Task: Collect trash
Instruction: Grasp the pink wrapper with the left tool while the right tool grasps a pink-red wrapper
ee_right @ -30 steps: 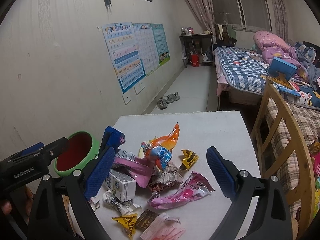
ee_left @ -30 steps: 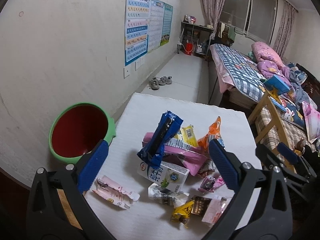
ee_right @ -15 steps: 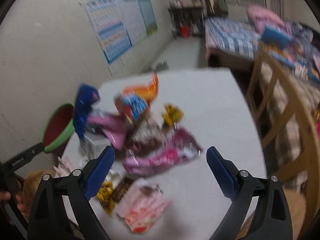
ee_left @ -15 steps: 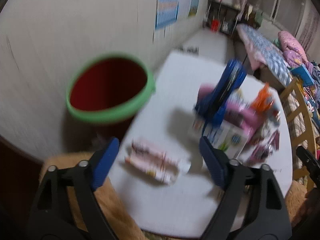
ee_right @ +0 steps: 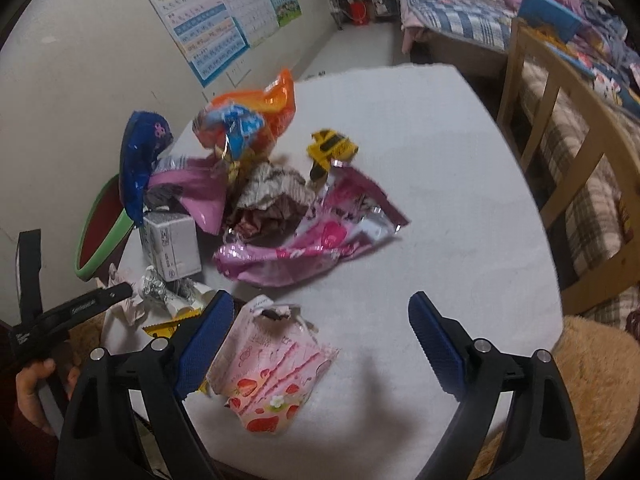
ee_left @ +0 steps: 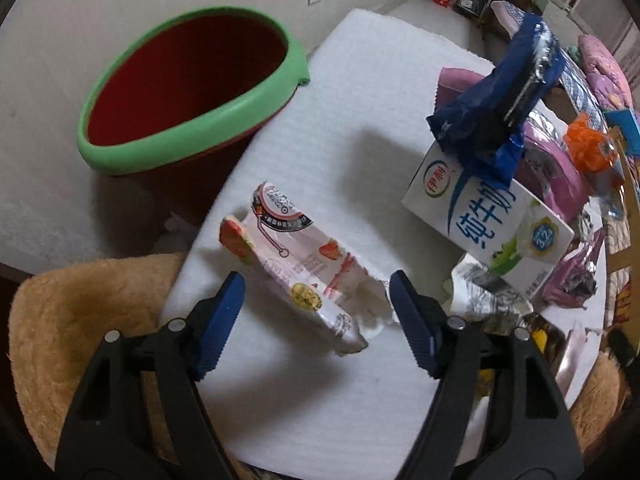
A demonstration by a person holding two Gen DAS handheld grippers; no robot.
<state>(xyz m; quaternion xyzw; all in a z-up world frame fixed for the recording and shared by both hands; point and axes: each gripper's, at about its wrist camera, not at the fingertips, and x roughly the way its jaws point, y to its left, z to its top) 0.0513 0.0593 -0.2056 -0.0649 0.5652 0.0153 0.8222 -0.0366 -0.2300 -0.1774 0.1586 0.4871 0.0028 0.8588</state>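
Two grippers, jaws closing, nothing pinched | left gripper (ee_left: 316, 300): torn pink-white wrapper (ee_left: 298, 266) between | right gripper (ee_right: 320, 322): crumpled pink strawberry wrapper (ee_right: 270, 376) | white bench (ee_right: 420, 208)

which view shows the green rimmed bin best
The left wrist view: the green-rimmed bin shows its whole rim and red inside. The right wrist view catches only a sliver of it behind the blue wrapper.

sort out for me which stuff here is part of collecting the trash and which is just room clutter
Part of the job:
- strawberry wrapper
- pink strawberry packet
- milk carton
- blue snack bag
- red bin with green rim

Just lying about:
- wall posters
- wooden chair
- bed
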